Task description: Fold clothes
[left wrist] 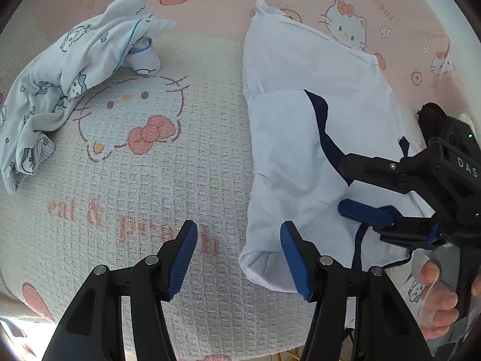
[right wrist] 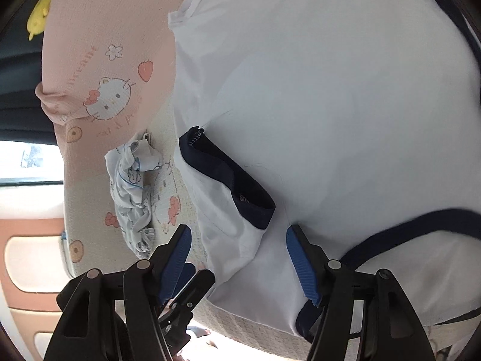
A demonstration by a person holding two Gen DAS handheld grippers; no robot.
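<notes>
Plainly, your left tongs (left wrist: 239,260) stand partly open over the bed blanket (left wrist: 156,186) with nothing between the blue pads; the right-hand pad sits just at the edge of the white shirt (left wrist: 300,138), not gripping it. That shirt, with its navy trim (left wrist: 323,126), lies from about 12 o'clock down to 5 o'clock in the left wrist view, partly folded over itself. Your right tongs (left wrist: 354,180) come in at 3 o'clock, jaws spread wide over the shirt's lower part, and no fold of cloth is seen pinched between them. On their black body you can read "DAS"; the rest of the lettering is cut off by the frame's edge. Your right hand (left wrist: 439,300) shows at 4 o'clock, partly behind a clear, blurry piece.

On the blanket, pink letters read "eat &" and then something like "peach", hidden in part behind the left tongs. Near 1 o'clock curved writing ends in "Dream", its start cut off. A crumpled pale blue printed garment (left wrist: 60,90) lies at 10 o'clock, well apart from the shirt.

From the right wrist, the shirt (right wrist: 315,90) fills most of the view, and the navy sleeve cuff (right wrist: 228,177) lies just ahead of the open pads.
</notes>
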